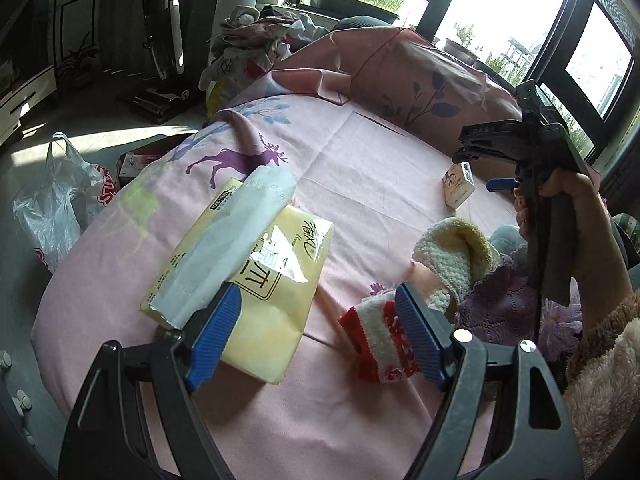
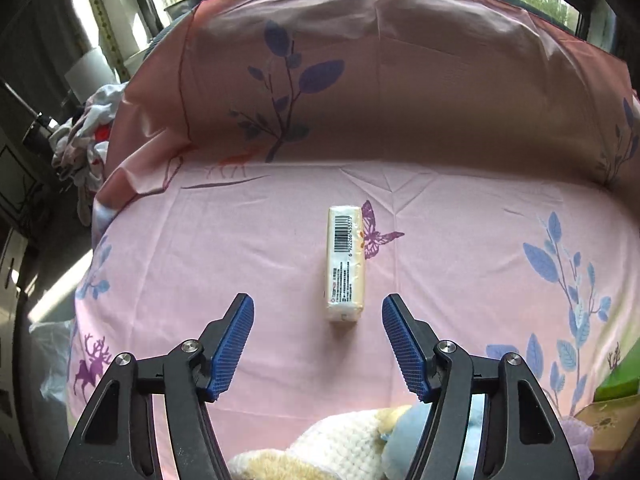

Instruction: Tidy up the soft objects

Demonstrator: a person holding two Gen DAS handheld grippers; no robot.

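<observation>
My left gripper (image 1: pixel 316 316) is open and empty above the pink bedsheet (image 1: pixel 360 168). Left of it lies a yellow tissue pack (image 1: pixel 256 296) with a pale blue-white packet (image 1: pixel 236 240) on top. A red and white knitted sock (image 1: pixel 380 344) touches its right finger. A cream fluffy sock (image 1: pixel 452 256) and purple knit cloth (image 1: pixel 508 312) lie beyond. My right gripper (image 2: pixel 318 340) is open and empty, just short of a small cream tissue packet (image 2: pixel 346 264); the same packet shows in the left wrist view (image 1: pixel 459 183). The right gripper itself (image 1: pixel 504 152) is hand-held at right.
A pink pillow (image 2: pixel 400 80) stands at the head of the bed. Clothes (image 1: pixel 256 40) pile beyond the bed's far left. A plastic bag (image 1: pixel 56 200) lies on the floor. Cream and blue soft items (image 2: pixel 360 444) lie under my right gripper. A green box (image 2: pixel 620 380) sits at right.
</observation>
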